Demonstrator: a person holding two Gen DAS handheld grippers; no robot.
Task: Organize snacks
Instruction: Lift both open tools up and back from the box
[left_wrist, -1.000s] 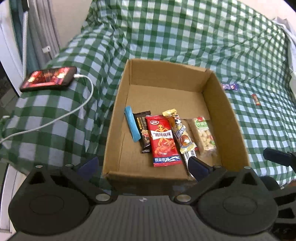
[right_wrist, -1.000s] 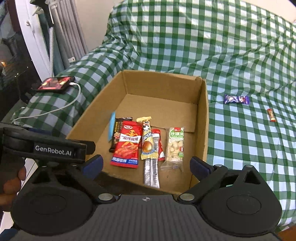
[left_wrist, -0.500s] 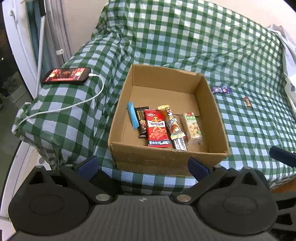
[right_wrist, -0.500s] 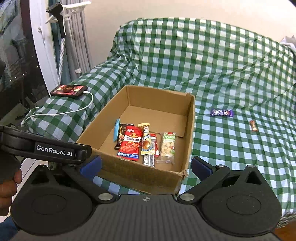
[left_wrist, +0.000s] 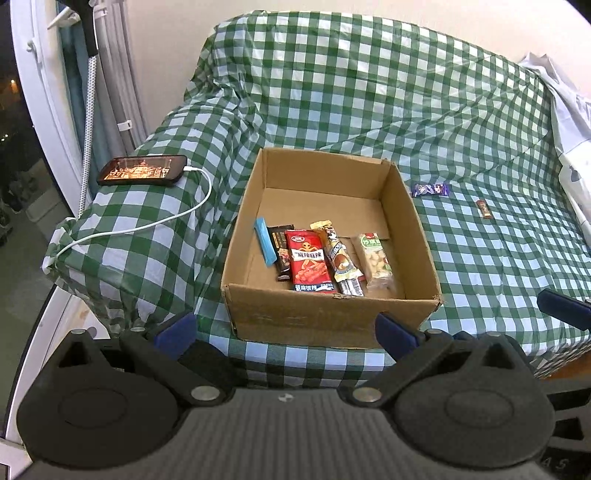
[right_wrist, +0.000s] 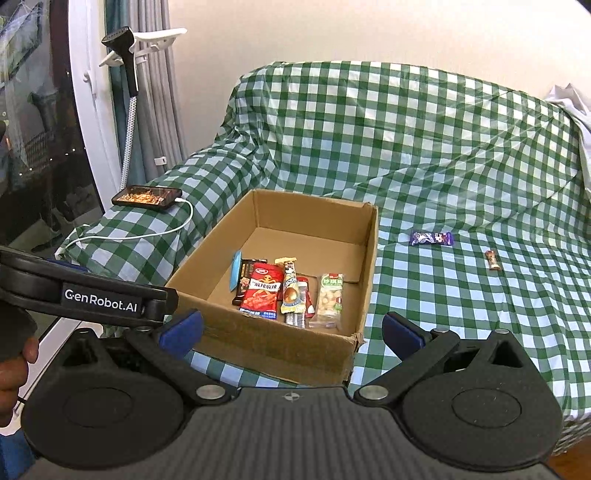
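Both your grippers hang empty off the near edge of the sofa (left_wrist: 461, 110), which is draped in a green check cloth (right_wrist: 424, 147). Left gripper (left_wrist: 284, 328): jaws wide, nothing between them, the box (left_wrist: 332, 321) straight ahead w/ its near wall between the blue pads (left_wrist: 173, 328). Right gripper (right_wrist: 291, 328): jaws wide too, also empty, facing the box's near right corner.

The box sits open on the seat, near its front edge. Inside, along the near wall, a row of snacks lies flat, side by side, left to right: blue stick (left_wrist: 265, 240), dark bar (left_wrist: 282, 254), red pack (left_wrist: 309, 266), yellow tube (left_wrist: 334, 251), pale nut pack (left_wrist: 375, 258). From the right wrist view there's another red pack under the tube; can't read more of it. The box's far half is bare cardboard.

Two snacks lie on the seat, right of the box & well apart from it: purple wrapper (right_wrist: 431, 238) nearer the box, small brown candy (right_wrist: 493, 259) further right.

On the sofa's left arm, a phone (left_wrist: 142, 170) w/ lit screen, white cable (left_wrist: 155, 221) plugged in & trailing toward the arm's front edge.

At the left edge of the right wrist view, your hand (right_wrist: 14, 365) grips the left gripper's body.
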